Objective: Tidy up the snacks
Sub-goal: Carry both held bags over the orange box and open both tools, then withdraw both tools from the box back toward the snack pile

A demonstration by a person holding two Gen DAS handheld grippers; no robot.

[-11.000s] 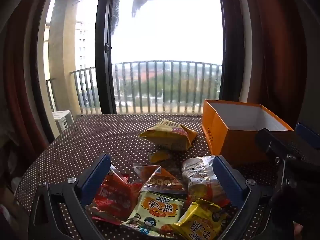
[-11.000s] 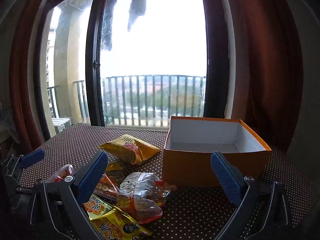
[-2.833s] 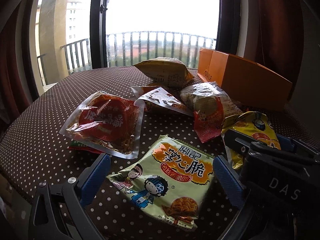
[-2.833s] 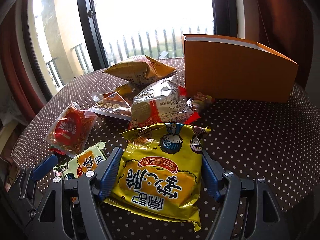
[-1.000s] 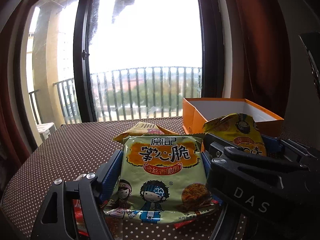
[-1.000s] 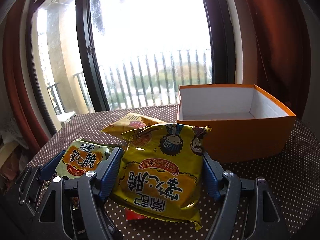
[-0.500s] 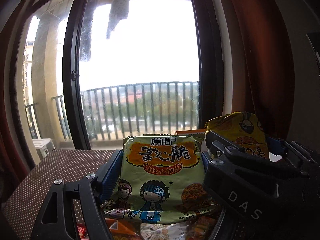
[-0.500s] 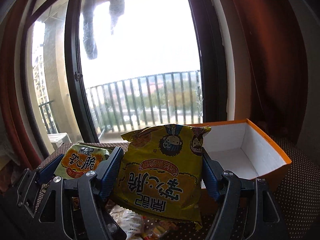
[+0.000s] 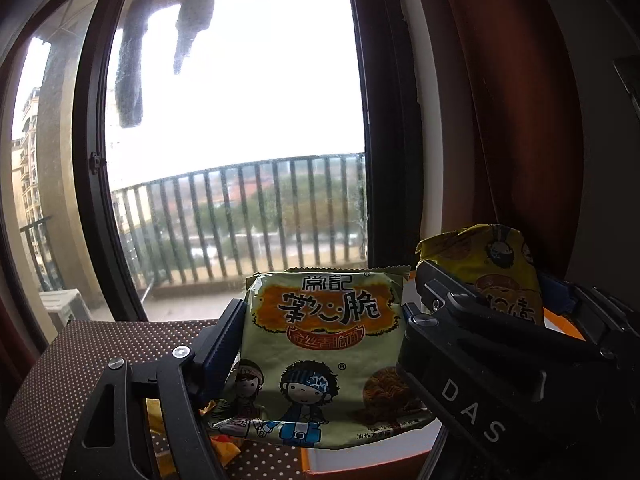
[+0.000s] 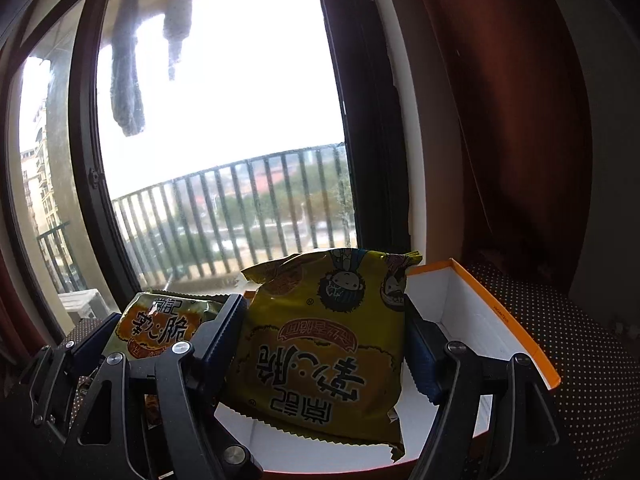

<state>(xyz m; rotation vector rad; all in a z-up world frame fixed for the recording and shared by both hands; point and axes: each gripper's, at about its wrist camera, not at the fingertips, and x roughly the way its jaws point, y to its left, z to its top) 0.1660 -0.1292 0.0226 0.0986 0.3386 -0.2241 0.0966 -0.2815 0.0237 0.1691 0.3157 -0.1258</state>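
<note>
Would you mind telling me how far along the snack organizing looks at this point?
Nothing shows inside the orange box yet; its visible floor is bare. In hand: the left gripper clamps the green packet, the right gripper the yellow packet, held above the box. Left: releasing both, then the snacks on the dotted tablecloth, mostly hidden here.

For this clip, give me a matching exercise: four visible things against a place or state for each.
Things:
1. green noodle-snack packet
2. yellow noodle-snack packet
3. orange cardboard box
4. grey cloths

States:
A. hanging outside the window
B. clamped in the right gripper
C. open, white inside, on the dotted tablecloth
D. clamped in the left gripper

Pairs: 1-D, 2-B, 3-C, 4-A
</note>
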